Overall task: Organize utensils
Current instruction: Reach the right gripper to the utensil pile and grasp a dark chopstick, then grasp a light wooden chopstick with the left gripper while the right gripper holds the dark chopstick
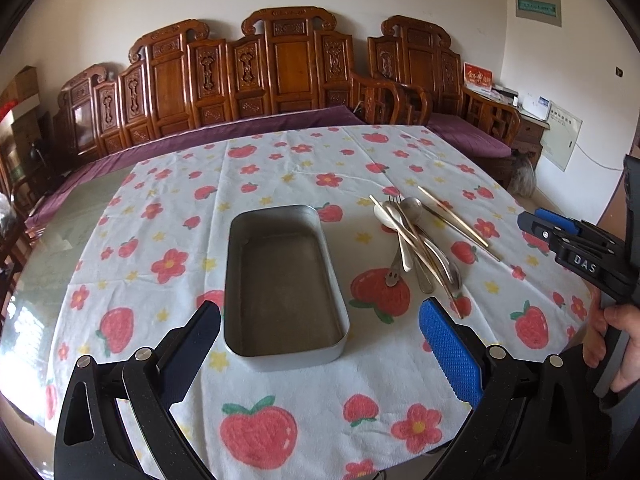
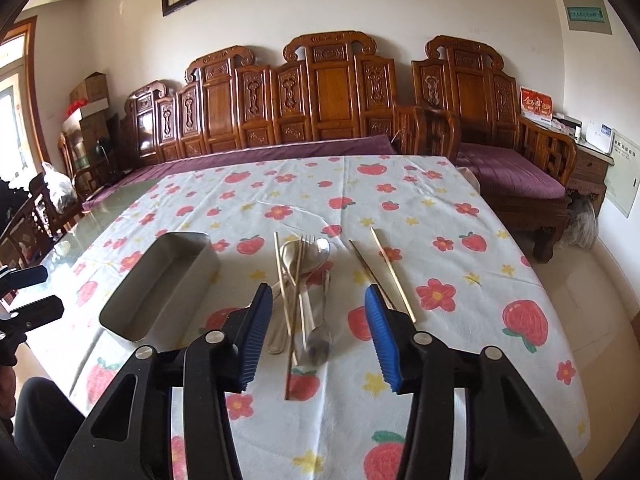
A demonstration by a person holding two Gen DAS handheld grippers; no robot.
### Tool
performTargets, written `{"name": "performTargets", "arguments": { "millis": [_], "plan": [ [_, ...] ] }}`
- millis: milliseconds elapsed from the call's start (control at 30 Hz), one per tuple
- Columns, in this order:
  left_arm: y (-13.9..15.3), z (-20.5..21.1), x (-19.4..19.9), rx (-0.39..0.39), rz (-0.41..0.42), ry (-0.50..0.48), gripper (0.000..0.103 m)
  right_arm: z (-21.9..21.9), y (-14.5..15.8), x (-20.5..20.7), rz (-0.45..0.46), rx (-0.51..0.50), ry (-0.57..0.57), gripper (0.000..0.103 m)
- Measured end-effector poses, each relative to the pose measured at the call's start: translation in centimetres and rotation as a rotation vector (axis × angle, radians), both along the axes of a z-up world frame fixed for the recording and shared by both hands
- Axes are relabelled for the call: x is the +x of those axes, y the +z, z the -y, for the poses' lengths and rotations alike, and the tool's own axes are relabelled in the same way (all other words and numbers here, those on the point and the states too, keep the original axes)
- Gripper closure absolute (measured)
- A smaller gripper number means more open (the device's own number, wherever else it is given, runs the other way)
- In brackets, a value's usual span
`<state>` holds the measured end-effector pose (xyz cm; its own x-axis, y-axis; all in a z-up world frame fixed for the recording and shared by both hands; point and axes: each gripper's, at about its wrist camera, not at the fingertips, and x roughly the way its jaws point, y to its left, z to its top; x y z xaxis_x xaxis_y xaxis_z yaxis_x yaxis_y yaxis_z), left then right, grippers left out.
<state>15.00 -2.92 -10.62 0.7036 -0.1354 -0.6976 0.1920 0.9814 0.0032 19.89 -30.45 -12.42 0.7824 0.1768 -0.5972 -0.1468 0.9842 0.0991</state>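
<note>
On the left, the left hand-held gripper (image 1: 320,344) is seen with its jaws spread wide and nothing between them; it hovers over the near end of the metal tray (image 1: 240,280). The tray lies empty on the fruit-print cloth (image 1: 132,264) that covers the table (image 1: 48,248), with its long side running away from the person.

Just to the right of the tray, but apart from it, the utensils are found in a loose heap: two spoons (image 2: 298,256), a fork (image 2: 307,242) and crossed chopsticks (image 2: 282,276) lie over one another. A further pair of chopsticks (image 2: 394,276) lies separately at the right of the heap.

At the right, the right hand-held gripper (image 2: 318,332) is aimed down at the near ends of the heaped handles. Its jaws are set partly open, noticeably narrower than those of the left one, and no pad is seen pressing on any utensil; nothing is held.

The step in hand is judged to be the approach for a first pick, since nothing has been placed in the tray. For the next move, one handle is to be singled out at the near end of the heap, the pads are to be lowered on either side of it, and closure is to be made without disturbing the crossed chopsticks. The thin, smooth metal is expected to slip readily.
</note>
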Motion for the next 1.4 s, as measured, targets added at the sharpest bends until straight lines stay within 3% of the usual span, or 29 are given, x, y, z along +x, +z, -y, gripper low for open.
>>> {"name": "performTargets", "arguments": {
  "millis": [267,400,567,767,967,1200,1400],
  "plan": [
    [-1.6,2.2,3.2,-0.006,-0.040,-0.058,0.006,1.9,-2.6,5.9,-0.048,-0.046,0.006,0.059],
    [-2.4,3.5,4.8,0.002,-0.062,-0.072,0.006,3.9,-4.6,8.6,-0.101,-0.015,-0.004,0.062],
    [-3.6,4.6,6.6,0.005,-0.084,-0.072,0.007,4.3,-6.9,9.2,-0.151,0.032,0.014,0.069],
    [-4.6,5.7,8.7,0.013,-0.089,-0.062,0.007,1.2,-8.7,8.9,-0.215,0.130,0.134,0.079],
    [-4.7,5.9,9.7,0.027,-0.094,-0.041,0.007,-3.5,-9.4,8.7,-0.262,0.103,0.284,0.089],
    [-4.6,5.6,9.3,0.038,-0.103,-0.030,0.007,-3.8,-11.2,10.1,-0.345,0.062,0.255,0.091],
    [-5.0,6.0,9.2,0.040,-0.119,-0.025,0.007,-2.1,-10.3,10.3,-0.339,0.136,0.231,0.097]
  ]
}}
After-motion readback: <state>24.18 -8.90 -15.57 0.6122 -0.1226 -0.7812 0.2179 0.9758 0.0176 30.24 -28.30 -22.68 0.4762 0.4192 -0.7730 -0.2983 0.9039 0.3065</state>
